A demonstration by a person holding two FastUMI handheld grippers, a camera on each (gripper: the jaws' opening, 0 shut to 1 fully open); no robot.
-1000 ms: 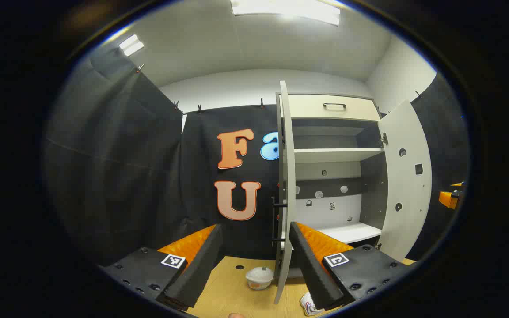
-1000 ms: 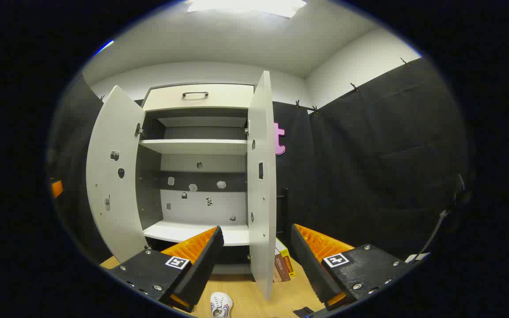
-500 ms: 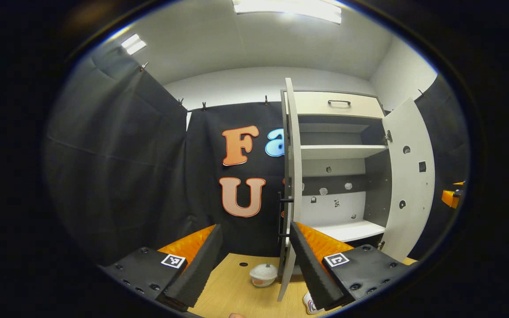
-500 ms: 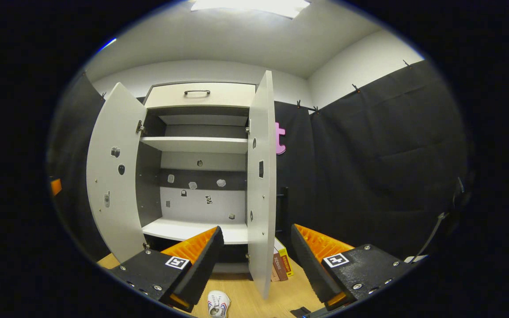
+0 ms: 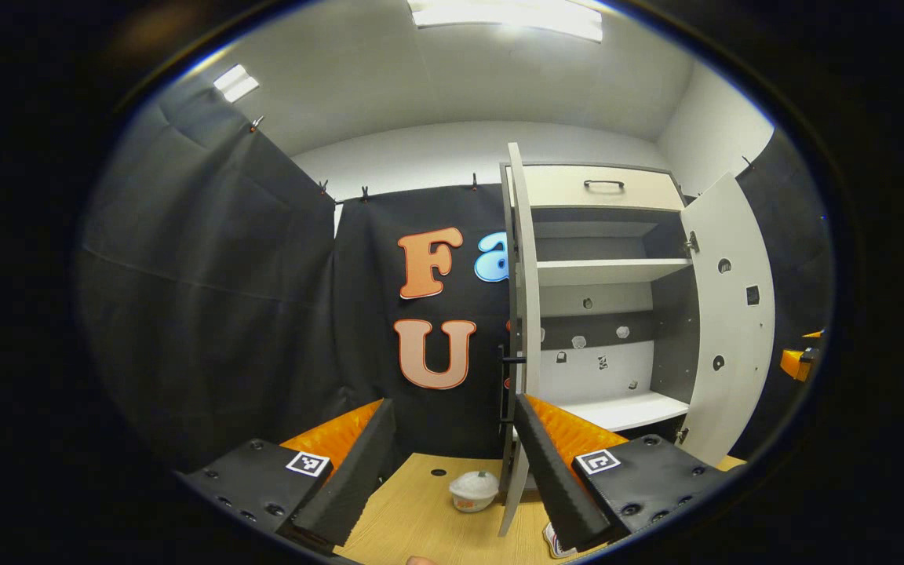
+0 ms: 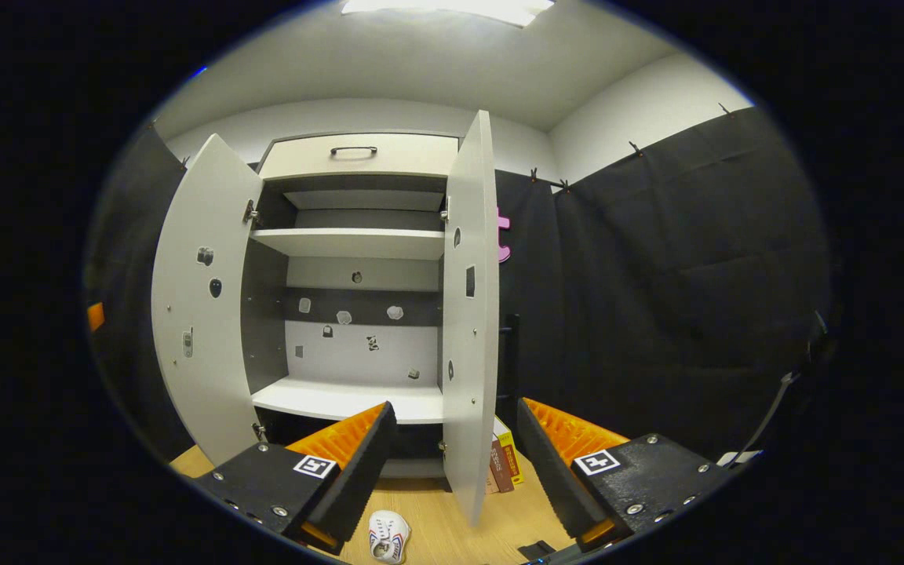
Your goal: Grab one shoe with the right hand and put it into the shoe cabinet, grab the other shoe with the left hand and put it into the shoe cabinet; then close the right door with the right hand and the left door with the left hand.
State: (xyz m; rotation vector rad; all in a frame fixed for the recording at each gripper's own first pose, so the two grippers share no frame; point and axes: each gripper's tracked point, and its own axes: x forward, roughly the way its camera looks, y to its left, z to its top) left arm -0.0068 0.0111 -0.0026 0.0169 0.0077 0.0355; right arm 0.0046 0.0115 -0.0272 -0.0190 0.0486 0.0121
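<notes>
- Both views had drifted slightly; cabinet [image 6: 350, 314] sat higher, doors agape.
- Left claw [image 5: 452, 463] and right claw [image 6: 452, 463] gaped, empty.
- Shoe [image 6: 387, 536] lay on bench [image 6: 436, 526], near right claw.
- First step pending: lower, straddle shoe, close.

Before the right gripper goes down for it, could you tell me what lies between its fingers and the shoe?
Nothing: in the right gripper view, the shoe lies below the open right gripper.
</notes>
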